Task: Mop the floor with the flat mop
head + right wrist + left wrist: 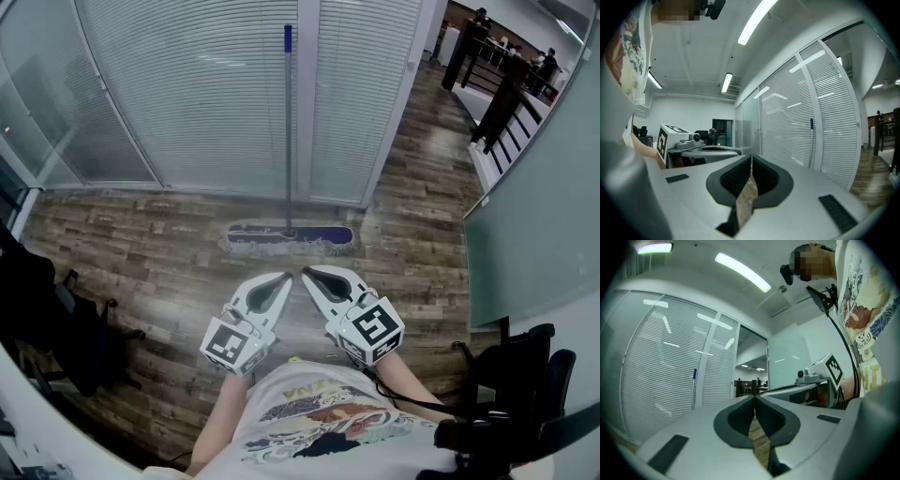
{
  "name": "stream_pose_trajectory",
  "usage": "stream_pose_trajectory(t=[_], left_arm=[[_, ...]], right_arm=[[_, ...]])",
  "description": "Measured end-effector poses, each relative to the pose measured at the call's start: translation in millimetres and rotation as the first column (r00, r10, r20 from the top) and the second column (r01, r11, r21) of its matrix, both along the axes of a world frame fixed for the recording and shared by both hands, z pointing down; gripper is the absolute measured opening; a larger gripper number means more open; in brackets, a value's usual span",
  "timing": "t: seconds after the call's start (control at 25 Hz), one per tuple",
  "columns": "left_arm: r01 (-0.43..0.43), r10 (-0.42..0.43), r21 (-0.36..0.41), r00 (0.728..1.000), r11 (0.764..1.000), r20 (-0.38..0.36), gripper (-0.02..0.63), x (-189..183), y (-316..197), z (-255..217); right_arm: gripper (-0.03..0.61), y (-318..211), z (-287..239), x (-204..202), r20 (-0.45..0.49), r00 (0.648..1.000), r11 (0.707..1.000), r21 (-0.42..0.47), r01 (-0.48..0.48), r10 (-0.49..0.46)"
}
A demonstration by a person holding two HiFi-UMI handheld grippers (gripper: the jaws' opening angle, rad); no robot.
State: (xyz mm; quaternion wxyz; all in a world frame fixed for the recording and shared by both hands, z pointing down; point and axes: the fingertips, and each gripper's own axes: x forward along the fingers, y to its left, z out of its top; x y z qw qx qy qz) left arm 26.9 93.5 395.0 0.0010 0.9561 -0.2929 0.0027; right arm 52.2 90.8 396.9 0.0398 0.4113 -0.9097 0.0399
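Note:
A flat mop stands against the glass wall with blinds. Its blue-and-white mop head (290,237) lies on the wooden floor, and its grey handle (288,131) with a blue tip rises upright. The handle also shows in the left gripper view as a thin pole (694,389), and in the right gripper view as a pole (811,143). My left gripper (287,275) and right gripper (305,272) are held side by side in front of the person, tips nearly meeting, short of the mop head. Both are shut with nothing between the jaws. The left gripper (754,399) and right gripper (751,157) point about level.
Glass partitions with closed blinds (216,84) run along the far side. A frosted glass wall (534,216) stands at the right. Black office chairs sit at the right (511,394) and left (47,319). A corridor with dark railings (497,84) opens at the far right.

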Motion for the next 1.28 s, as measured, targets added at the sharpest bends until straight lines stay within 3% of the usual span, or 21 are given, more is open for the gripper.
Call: stream_pose_trajectory(t=[0.32, 0.52, 0.72, 1.04, 1.28], left_arm=[[0.007, -0.008, -0.030, 0.999, 1.000, -0.033, 0.012, -7, 4, 7], [0.007, -0.010, -0.046, 0.999, 0.999, -0.052, 0.012, -18, 5, 12], [0.007, -0.012, -0.066, 0.998, 0.998, -0.063, 0.014, -30, 3, 21], [-0.032, 0.026, -0.115, 0.998, 0.993, -0.054, 0.014, -27, -3, 42], [-0.057, 0.053, -0.164, 0.998, 0.985, -0.030, 0.014, -21, -31, 60]], right_arm=[[0.028, 1, 7, -10, -0.002, 1.000, 0.999, -0.021, 0.026, -0.026], [0.028, -4, 5, -20, 0.057, 0.998, 0.998, -0.046, 0.041, -0.038], [0.028, -12, 6, -31, 0.031, 0.999, 0.997, -0.068, 0.035, -0.033], [0.028, -23, 32, -22, 0.009, 1.000, 0.989, -0.149, -0.015, 0.016], [0.028, -52, 41, -21, 0.008, 1.000, 0.987, -0.158, -0.015, 0.016]])
